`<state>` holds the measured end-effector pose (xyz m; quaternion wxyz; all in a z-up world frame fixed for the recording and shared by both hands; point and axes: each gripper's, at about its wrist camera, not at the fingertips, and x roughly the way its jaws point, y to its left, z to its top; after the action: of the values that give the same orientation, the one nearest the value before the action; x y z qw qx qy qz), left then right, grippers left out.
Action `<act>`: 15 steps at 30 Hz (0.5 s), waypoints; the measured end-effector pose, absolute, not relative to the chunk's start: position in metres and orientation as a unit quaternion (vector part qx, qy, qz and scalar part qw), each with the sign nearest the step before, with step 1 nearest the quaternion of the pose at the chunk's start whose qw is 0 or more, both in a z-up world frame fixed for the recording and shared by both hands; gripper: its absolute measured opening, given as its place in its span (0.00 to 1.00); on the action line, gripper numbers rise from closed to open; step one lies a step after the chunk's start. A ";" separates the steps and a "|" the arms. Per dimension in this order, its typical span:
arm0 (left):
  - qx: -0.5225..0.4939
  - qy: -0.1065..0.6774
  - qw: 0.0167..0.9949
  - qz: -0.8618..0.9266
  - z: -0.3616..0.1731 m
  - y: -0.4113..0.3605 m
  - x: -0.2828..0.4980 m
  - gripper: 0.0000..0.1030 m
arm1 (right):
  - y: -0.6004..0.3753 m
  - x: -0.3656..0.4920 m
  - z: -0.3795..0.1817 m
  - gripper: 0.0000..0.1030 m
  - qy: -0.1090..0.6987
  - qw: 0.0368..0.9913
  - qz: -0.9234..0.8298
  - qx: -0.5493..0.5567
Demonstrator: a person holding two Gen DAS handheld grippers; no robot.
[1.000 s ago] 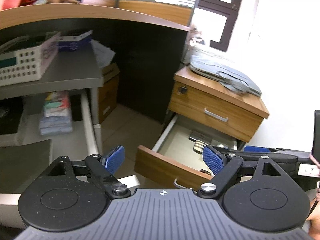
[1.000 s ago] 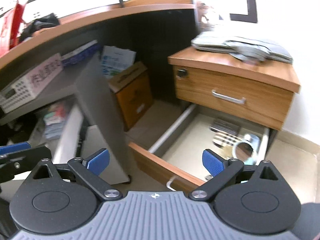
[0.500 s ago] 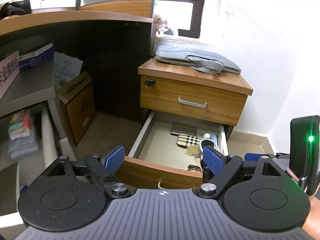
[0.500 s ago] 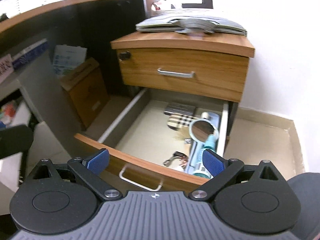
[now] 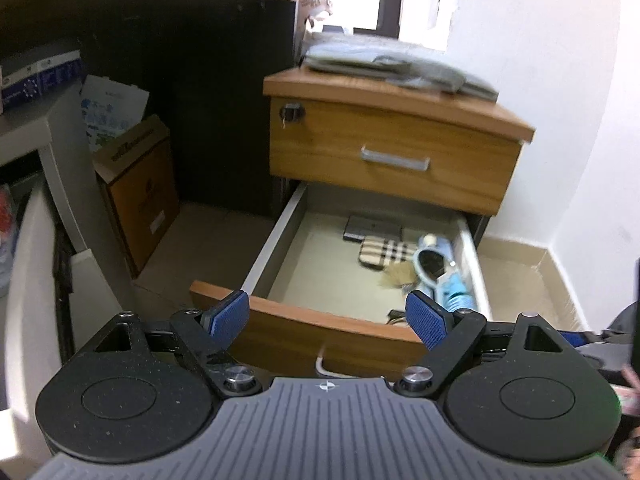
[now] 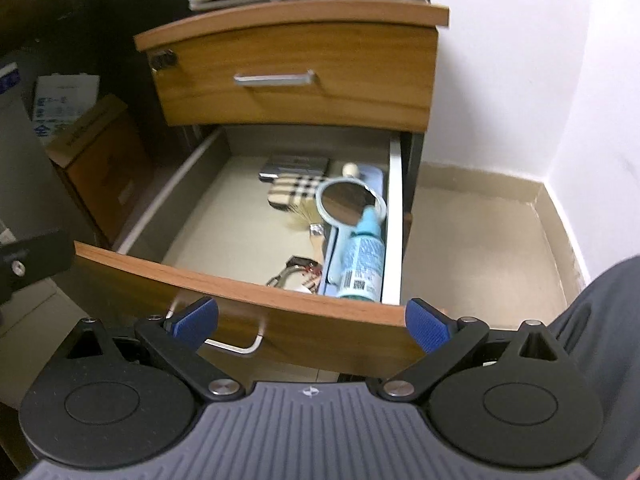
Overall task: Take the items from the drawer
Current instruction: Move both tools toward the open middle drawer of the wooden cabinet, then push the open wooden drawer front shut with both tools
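The lower drawer (image 6: 224, 284) (image 5: 304, 320) of a wooden cabinet stands pulled out. Inside lie a plaid pouch (image 6: 294, 192) (image 5: 382, 252), a dark flat case (image 6: 296, 166) (image 5: 370, 228), a pale-blue hand mirror (image 6: 346, 204) (image 5: 430, 262), a light-blue bottle (image 6: 362, 258) (image 5: 456, 292), a brush (image 6: 300, 218) and a metal clip (image 6: 290, 274). My right gripper (image 6: 312, 320) is open just in front of the drawer's wooden front. My left gripper (image 5: 328, 318) is open too, above and in front of the same drawer. Neither holds anything.
The upper drawer (image 6: 296, 80) is closed, with grey folded cloth (image 5: 392, 66) on the cabinet top. A cardboard box (image 5: 138, 184) stands on the floor at the left beside a grey desk leg (image 5: 68, 184). A white wall and tiled floor (image 6: 476, 240) lie right. A trouser leg (image 6: 600, 352) shows.
Both views have swung right and closer to the cabinet, so the open drawer now sits central. The right gripper has come down to the drawer front. Both stayed open.
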<state>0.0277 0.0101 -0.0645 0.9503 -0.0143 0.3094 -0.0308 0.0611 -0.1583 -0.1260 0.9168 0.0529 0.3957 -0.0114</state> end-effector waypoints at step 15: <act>0.016 0.368 0.929 -0.035 -0.131 0.012 0.076 0.84 | -0.145 0.090 -0.174 0.99 0.447 0.892 -0.056 0.038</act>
<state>0.0762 0.0117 -0.1311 0.9290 0.0165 0.3679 -0.0355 0.0900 -0.1452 -0.1743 0.8919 0.0379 0.4471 -0.0560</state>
